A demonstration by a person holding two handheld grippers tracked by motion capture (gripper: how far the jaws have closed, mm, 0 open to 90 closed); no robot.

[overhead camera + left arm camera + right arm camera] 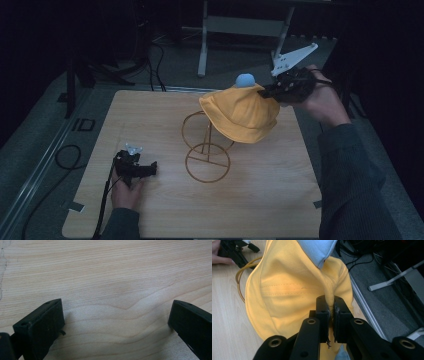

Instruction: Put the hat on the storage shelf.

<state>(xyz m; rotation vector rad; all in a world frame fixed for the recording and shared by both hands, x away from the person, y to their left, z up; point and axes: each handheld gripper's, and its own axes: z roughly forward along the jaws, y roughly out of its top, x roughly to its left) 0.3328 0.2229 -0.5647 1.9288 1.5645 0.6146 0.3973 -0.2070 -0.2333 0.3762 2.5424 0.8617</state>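
A yellow cloth hat (243, 113) with a light blue top (245, 80) hangs over a golden wire stand (206, 159) in the middle of the wooden table (270, 200). My right gripper (267, 91) is shut on a fold of the hat's fabric (330, 296) at its upper right, and holds it up above the stand. The hat (284, 295) drapes down from the jaws. My left gripper (150, 169) rests low on the table at the left, open, with bare wood (115, 302) between its jaws. It lies well left of the stand.
Grey carpet (35, 145) surrounds the table, with black cables (65, 155) on the floor at the left. A white metal frame (240, 30) stands beyond the far edge. The other hand's gripper (234, 250) shows at the top left of the right gripper view.
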